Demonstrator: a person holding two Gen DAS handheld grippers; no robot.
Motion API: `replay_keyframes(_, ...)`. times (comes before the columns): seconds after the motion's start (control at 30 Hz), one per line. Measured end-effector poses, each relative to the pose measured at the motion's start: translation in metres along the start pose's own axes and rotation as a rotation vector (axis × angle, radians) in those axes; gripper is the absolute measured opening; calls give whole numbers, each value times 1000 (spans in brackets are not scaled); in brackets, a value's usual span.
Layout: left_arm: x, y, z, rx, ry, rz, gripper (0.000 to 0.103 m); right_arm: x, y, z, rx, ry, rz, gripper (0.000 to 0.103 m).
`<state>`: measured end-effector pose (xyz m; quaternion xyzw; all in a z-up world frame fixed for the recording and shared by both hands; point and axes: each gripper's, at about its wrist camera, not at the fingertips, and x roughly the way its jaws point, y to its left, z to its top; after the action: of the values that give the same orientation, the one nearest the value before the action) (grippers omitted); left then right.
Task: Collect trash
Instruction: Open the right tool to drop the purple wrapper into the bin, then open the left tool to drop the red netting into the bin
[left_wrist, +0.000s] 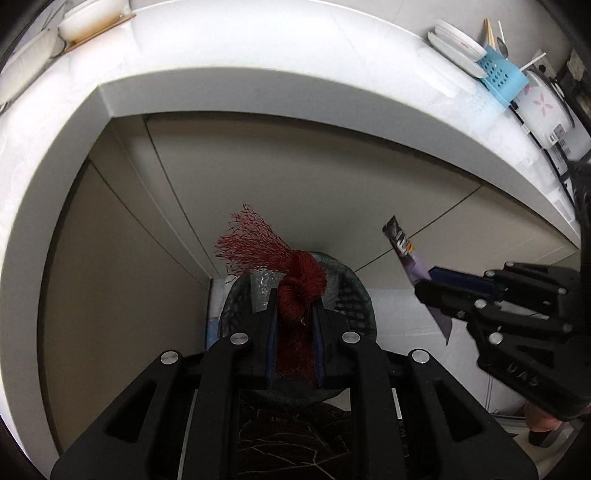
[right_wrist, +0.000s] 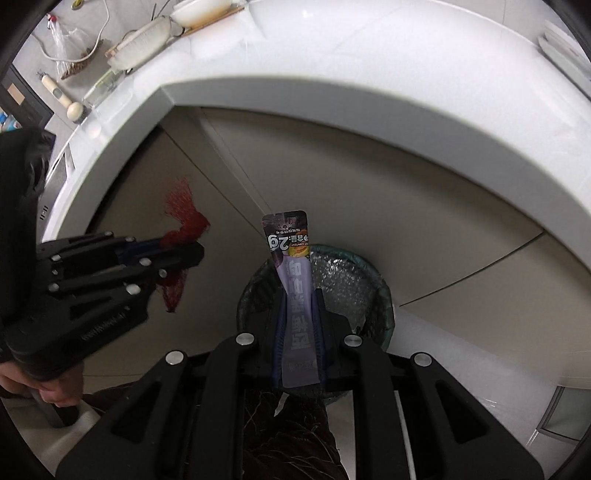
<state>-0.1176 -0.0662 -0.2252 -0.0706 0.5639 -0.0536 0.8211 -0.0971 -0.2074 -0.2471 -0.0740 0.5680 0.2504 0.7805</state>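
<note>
Left gripper (left_wrist: 295, 306): jaws clamped on a bunched red mesh net bag (left_wrist: 291, 280). Right gripper (right_wrist: 299, 314): jaws clamped on a long purple foil sachet (right_wrist: 291, 280). Both hang over a round dark mesh wastebin (right_wrist: 373, 291) beneath the overhanging white worktop (left_wrist: 258, 92) edge, with beige cabinet doors (left_wrist: 295, 184) close behind. Only the right view shows the bin's clear, possibly plastic, liner.

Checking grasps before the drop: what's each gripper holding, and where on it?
Left gripper: red mesh net, pinched at its bunched middle. Right gripper: purple sachet, clamped on its lower half.
</note>
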Motion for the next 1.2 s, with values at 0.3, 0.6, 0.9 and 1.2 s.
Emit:
replay_keyframes(0.3,13,5,-4,-21,51,20,15,41,1,-2,-23,82,14,18)
replay_keyframes(0.6,18,5,-1,-32,68,38,15,50,-5,0,-23,88,4,61)
replay_keyframes(0.9,40,-4,7,-1,95,28,15,27,-37,1,96,-2,-58,90)
replay_keyframes(1.2,62,-12,10,45,121,12,24,12,-54,-3,154,-28,-102,90)
